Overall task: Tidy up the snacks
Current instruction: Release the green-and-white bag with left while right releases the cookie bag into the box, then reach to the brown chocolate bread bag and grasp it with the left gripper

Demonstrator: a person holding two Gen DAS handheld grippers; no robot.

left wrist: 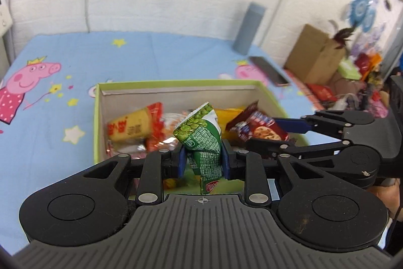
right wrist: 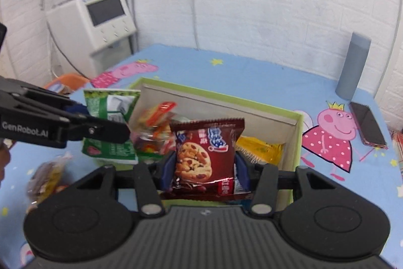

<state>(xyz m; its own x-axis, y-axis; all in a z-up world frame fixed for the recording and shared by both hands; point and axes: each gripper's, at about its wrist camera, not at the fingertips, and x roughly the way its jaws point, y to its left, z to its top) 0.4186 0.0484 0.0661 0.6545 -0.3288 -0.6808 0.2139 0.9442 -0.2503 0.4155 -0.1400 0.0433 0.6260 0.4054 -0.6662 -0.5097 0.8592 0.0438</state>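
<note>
From the left wrist camera, the left gripper [left wrist: 203, 155] has its blue fingers [left wrist: 181, 160] pinched tight on a crumpled green snack packet [left wrist: 201, 140], held upright above the near edge of an open green box [left wrist: 96, 117]. The box sits on a counter [left wrist: 151, 54] covered in a blue cartoon-pig cloth and holds a yellow packet [left wrist: 128, 129] and other wrappers, somewhat blurred. The right gripper [left wrist: 289, 126] reaches in from the right, holding a brown cookie packet [left wrist: 259, 127] over the box. A grey cylinder [left wrist: 248, 28] and a phone [left wrist: 269, 70] lie beyond. From the right wrist camera, the right gripper [right wrist: 205, 168] is closed on the cookie packet [right wrist: 205, 153], upright over the box [right wrist: 299, 140]. The left gripper [right wrist: 110, 130] enters from the left with the green packet [right wrist: 110, 122] just beside the box's left wall. A white machine [right wrist: 100, 24] stands behind the counter [right wrist: 252, 72].
</note>
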